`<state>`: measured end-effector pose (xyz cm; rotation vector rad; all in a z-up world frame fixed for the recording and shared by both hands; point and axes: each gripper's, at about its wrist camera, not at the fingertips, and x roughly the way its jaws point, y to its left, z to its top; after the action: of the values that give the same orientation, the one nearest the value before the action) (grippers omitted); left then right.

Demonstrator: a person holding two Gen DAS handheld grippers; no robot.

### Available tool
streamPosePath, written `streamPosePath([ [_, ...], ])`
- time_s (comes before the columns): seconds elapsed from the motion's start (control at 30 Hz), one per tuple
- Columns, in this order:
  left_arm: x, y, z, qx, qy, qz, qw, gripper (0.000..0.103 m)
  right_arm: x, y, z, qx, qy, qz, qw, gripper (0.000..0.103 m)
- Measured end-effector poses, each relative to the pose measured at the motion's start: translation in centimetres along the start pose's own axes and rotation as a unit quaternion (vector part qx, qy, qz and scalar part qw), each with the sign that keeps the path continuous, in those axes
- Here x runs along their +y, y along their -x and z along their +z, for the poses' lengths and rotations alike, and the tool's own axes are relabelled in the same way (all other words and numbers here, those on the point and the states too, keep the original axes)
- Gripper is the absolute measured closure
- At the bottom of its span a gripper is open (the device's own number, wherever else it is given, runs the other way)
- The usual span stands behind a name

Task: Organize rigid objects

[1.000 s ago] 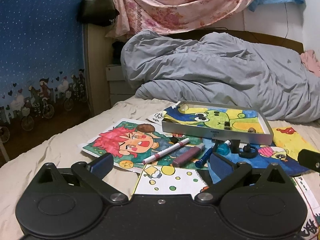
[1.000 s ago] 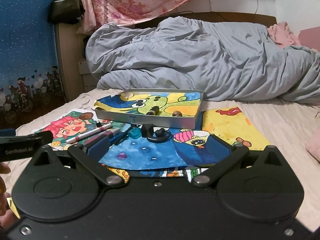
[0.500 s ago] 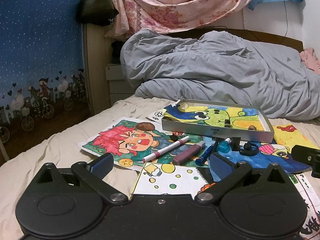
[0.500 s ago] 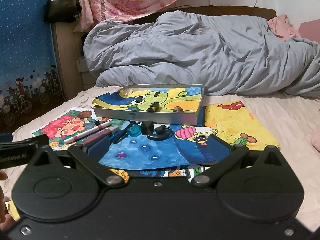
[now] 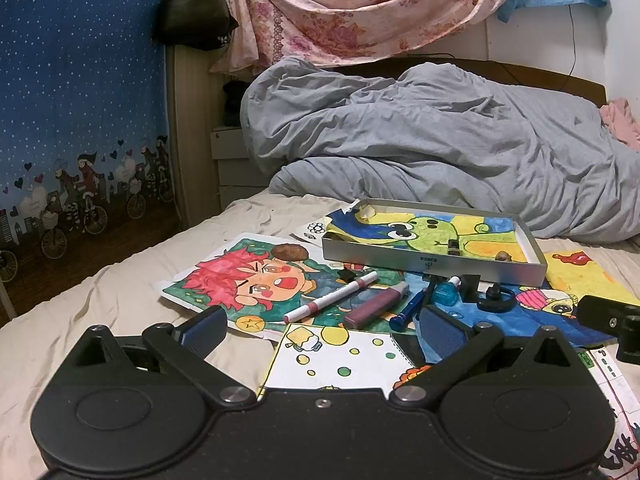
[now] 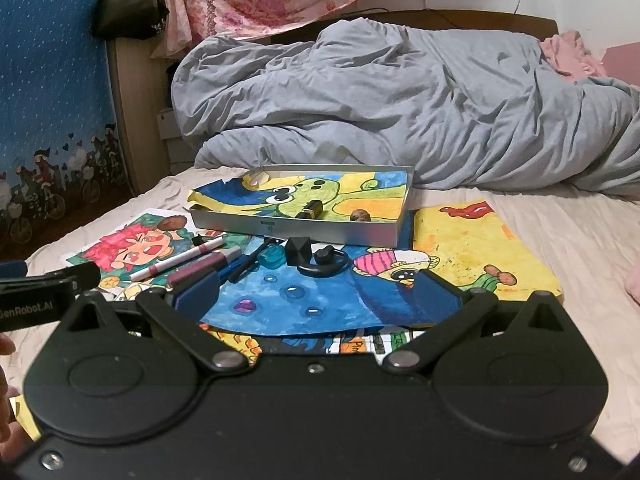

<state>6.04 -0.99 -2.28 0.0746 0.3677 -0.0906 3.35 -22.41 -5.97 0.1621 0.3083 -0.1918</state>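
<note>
1. The left gripper (image 5: 320, 326) hangs low over the near edge of the bed (image 5: 100, 300), its jaws spread wide with nothing between them.
2. The right gripper (image 6: 320, 292) is likewise held wide apart and empty, above the blue drawing (image 6: 304, 296).
3. A shallow silver tray (image 5: 432, 262) sits farther back on the drawings, its far rim near the grey duvet (image 5: 420, 140). Inside lie a small dark tube (image 6: 310, 210) and a brownish lump (image 6: 360, 215).
4. Just in front of the tray's near wall, small items cluster: a white-and-pink marker (image 5: 332, 296), a purple tube (image 5: 376, 306), a blue pen (image 5: 410, 310), a teal bottle (image 5: 446, 293), a black block (image 6: 298, 250) and a black earhook piece (image 6: 324, 261).
5. These items lie close together, some touching; the marker and purple tube run nearly parallel.
6. Bare sheet shows left of the red-haired drawing (image 5: 248, 276) and right of the yellow drawing (image 6: 472, 244).
</note>
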Motion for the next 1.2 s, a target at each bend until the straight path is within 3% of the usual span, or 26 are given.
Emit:
streamPosePath([
  [1.2,-0.3,-0.8,0.6,-0.006,0.024,0.003,0.9997,0.001,0.9,-2.7,1.1,0.004,0.045,0.009,0.999,0.001],
])
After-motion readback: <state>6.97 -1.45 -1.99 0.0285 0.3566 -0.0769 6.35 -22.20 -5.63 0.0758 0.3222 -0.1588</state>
